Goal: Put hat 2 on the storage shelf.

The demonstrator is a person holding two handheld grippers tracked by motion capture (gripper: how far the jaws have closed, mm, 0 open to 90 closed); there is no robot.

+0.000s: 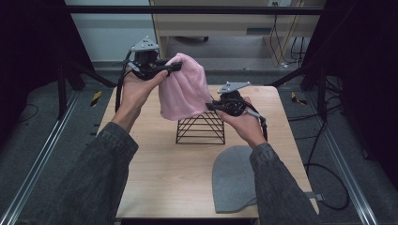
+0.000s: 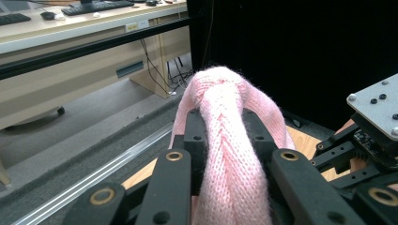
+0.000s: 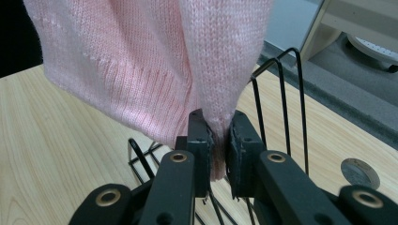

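A person holds a pink knit hat up in the air over the wooden bench. The left claw pinches the top of the hat, and its jaws are squeezed tight on a thick fold of the pink wool. The right claw pinches the bottom edge of the hat, and its jaws are clamped on the thin rim. The hat hangs stretched between the two claws, high on the left and lower on the right.

Under the hat sits a black wire rack on the bench. The hat's bottom edge is just above the rack's top. A grey hat lies flat on the bench near the person's right sleeve, well apart from the rack
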